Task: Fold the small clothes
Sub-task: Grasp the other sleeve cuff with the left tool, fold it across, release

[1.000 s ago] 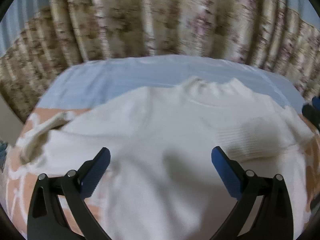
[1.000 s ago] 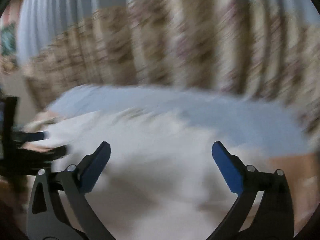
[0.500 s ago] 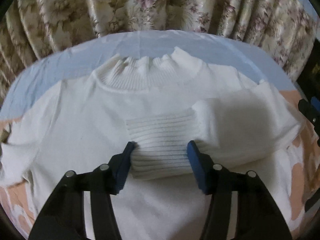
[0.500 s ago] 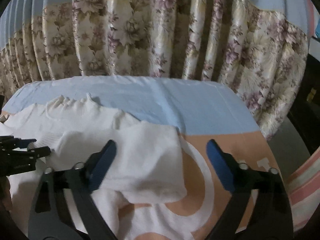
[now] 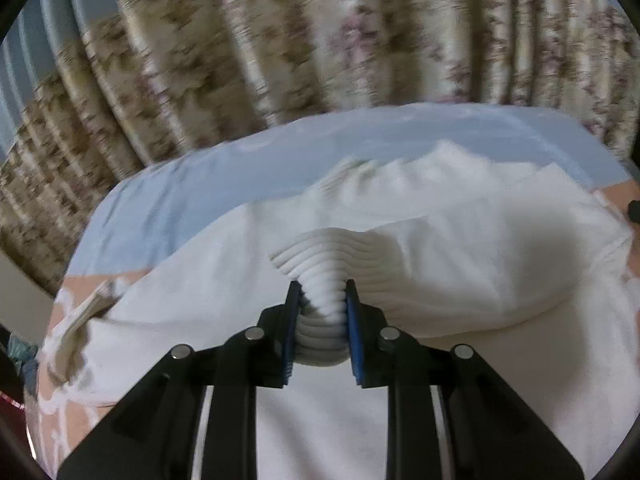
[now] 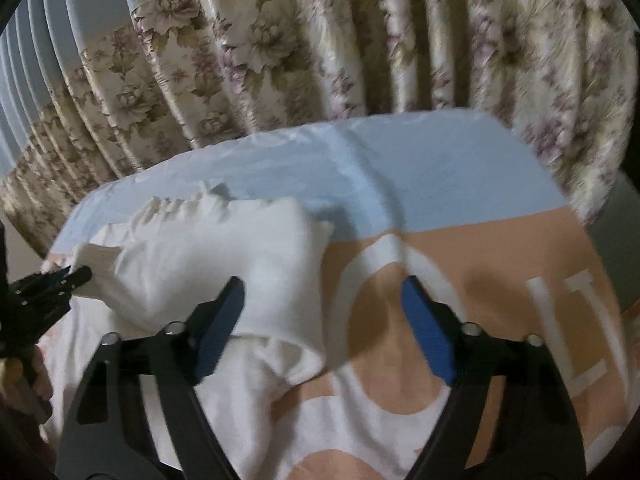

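A soft white knit sweater (image 5: 460, 264) lies spread on a smooth peach-and-blue printed sheet (image 6: 460, 248), before floral pleated curtains (image 6: 320, 52). The left gripper (image 5: 320, 300) has just been closing and pinches the sleeve's ribbed cuff (image 5: 320, 256), bunching its ridges. The right gripper (image 6: 322, 300) has been narrowing, its blue pads apart over the sweater's folded edge and sheet, pressing nothing

I'm looking into a home bedroom — pleated floral curtains (image 6: 320, 40) in cream and mauve hang right behind a bed (image 6: 460, 168). It is made up with a pale blue sheet and a peach cover (image 6: 500, 256) with big white lettering — soft household furnishings, nothing industrial here.
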